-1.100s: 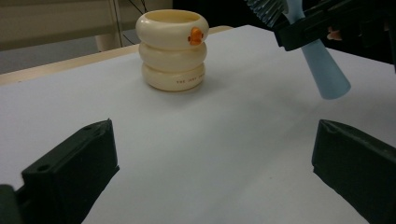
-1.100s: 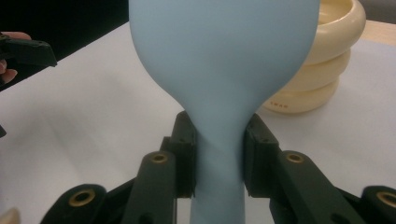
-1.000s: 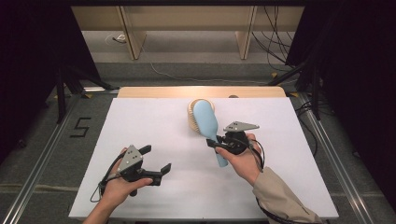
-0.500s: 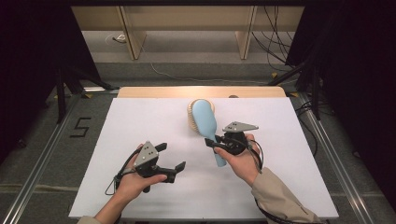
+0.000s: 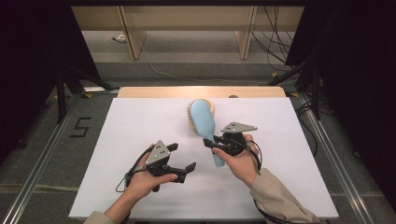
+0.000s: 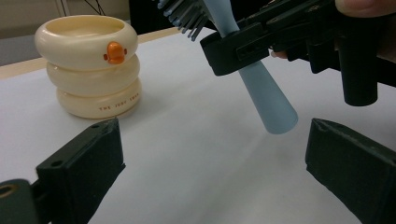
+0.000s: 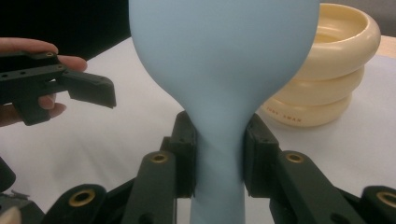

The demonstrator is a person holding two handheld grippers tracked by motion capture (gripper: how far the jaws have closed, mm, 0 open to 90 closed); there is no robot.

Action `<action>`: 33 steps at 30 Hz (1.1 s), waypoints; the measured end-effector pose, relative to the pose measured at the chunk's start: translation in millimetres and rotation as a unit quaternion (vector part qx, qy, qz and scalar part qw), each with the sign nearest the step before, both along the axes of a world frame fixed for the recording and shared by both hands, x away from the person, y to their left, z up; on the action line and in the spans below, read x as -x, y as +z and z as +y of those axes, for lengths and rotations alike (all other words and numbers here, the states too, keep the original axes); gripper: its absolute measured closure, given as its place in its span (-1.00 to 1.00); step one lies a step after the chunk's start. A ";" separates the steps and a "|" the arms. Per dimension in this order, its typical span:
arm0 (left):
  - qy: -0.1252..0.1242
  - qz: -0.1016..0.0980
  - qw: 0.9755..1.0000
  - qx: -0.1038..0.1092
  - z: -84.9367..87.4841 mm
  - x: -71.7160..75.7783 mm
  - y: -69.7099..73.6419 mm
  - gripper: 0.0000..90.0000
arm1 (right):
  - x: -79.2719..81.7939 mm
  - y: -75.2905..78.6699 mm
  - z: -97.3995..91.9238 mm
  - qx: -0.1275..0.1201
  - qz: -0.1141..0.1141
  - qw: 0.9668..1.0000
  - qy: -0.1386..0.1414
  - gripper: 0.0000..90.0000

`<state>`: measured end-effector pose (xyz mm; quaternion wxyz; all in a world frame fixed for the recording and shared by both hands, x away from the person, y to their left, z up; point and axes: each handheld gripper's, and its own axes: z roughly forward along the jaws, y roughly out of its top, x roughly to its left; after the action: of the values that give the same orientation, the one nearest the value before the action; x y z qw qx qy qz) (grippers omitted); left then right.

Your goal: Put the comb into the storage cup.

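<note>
pale blue hairbrush (image 5: 203, 122) with smooth oval back, tapering handle.

The pale blue hairbrush (image 5: 203, 122) has a broad oval head and a handle that tapers, then flares toward its blunt end. It is lifted off the white bench (image 5: 140, 116), tilted, head away from the person and bristles facing down. Its narrow neck is pinched between the right tongs (image 5: 211, 142).
</note>
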<state>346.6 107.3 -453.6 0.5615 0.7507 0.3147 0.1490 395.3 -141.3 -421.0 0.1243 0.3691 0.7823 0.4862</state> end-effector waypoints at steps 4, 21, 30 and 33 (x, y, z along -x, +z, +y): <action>-0.002 0.000 1.000 -0.001 -3.2 -1.1 -0.7 -0.91 | 0.4 -0.1 1.0 0.000 0.000 1.000 0.000 0.56; -0.012 0.006 1.000 0.001 -20.1 -4.6 -0.7 -0.90 | 2.4 -0.2 4.9 -0.005 -0.002 1.000 0.003 0.56; -0.017 0.011 1.000 0.002 -27.7 -5.3 -0.7 -0.89 | 3.0 -0.1 5.6 -0.008 -0.002 1.000 0.003 0.56; -0.018 0.012 1.000 0.003 -30.3 -6.5 -1.4 -0.89 | 3.1 -0.3 6.1 -0.009 -0.003 1.000 0.004 0.56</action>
<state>353.1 77.1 -455.0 0.5628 0.7561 0.3081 0.1287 392.2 -135.1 -421.3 0.1213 0.3656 0.7791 0.4946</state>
